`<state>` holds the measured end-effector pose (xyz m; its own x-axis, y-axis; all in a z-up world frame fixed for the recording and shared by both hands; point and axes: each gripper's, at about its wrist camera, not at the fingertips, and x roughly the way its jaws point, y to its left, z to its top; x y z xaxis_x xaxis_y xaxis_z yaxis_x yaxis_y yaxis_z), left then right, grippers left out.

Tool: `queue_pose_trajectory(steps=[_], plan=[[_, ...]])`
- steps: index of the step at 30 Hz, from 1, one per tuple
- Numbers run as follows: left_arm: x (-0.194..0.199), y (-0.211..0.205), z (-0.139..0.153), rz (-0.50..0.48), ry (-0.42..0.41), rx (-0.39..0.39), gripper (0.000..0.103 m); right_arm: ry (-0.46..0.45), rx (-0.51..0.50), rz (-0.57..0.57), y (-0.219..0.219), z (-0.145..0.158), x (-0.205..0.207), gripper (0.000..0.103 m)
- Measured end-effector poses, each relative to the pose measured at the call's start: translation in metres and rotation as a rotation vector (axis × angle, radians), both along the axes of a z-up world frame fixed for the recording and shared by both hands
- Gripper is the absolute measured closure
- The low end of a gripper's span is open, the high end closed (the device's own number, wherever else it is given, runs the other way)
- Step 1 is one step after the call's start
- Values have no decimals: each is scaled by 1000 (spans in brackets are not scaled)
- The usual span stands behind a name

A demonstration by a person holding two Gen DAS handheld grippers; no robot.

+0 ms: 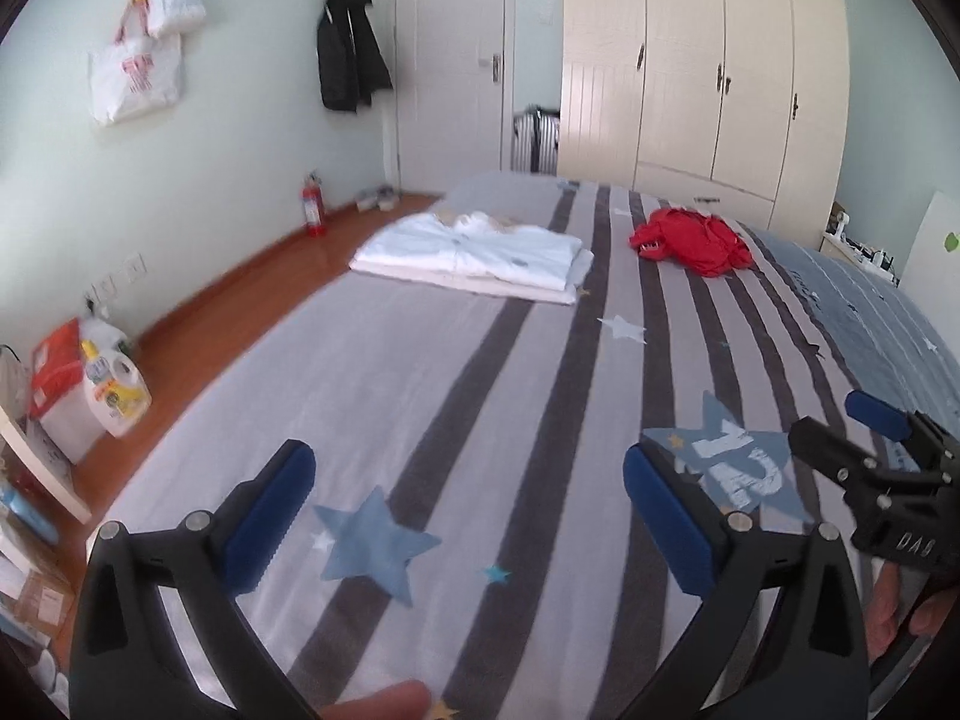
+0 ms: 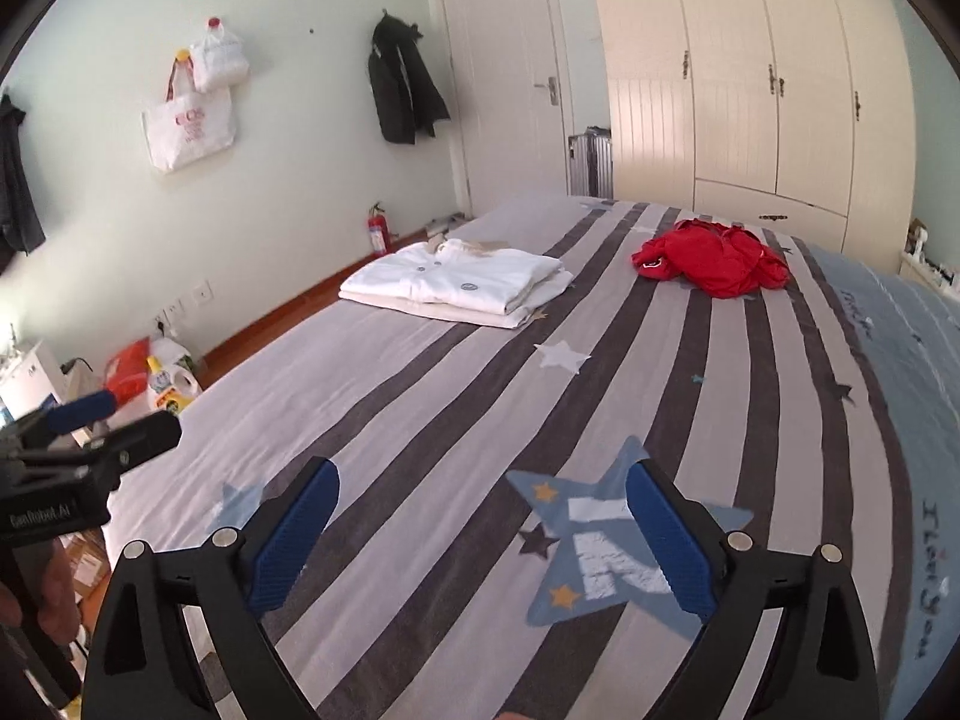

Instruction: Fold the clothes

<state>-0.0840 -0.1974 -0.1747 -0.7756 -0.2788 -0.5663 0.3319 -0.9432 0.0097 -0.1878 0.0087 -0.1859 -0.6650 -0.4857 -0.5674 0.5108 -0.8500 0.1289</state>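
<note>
A stack of folded white clothes lies on the far left part of the striped bed. A crumpled red garment lies to its right, farther across the bed. My left gripper hangs open over the near bedcover with nothing between its blue pads. My right gripper is open too, above a blue star patch, and holds nothing. Both are well short of the clothes. Each gripper shows at the edge of the other's view.
A wooden floor strip runs along the bed's left side with a fire extinguisher, a detergent bottle and boxes. A wardrobe and a door stand behind the bed. Bags and a dark jacket hang on the wall.
</note>
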Motion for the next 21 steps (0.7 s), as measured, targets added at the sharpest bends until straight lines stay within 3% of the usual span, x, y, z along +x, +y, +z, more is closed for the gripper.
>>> queue_pose_trajectory(steps=[3,7,14,21], plan=[[25,6,-2,17,39,-39,1,-8,-39,22,5,-4,17,3],[72,17,21,34,57,9,1,22,-39,5,12,13,59,3],[142,39,94,50,34,34,1,62,-20,-6,28,85,144,2],[179,61,168,54,89,35,1,93,-45,-15,52,157,182,2]])
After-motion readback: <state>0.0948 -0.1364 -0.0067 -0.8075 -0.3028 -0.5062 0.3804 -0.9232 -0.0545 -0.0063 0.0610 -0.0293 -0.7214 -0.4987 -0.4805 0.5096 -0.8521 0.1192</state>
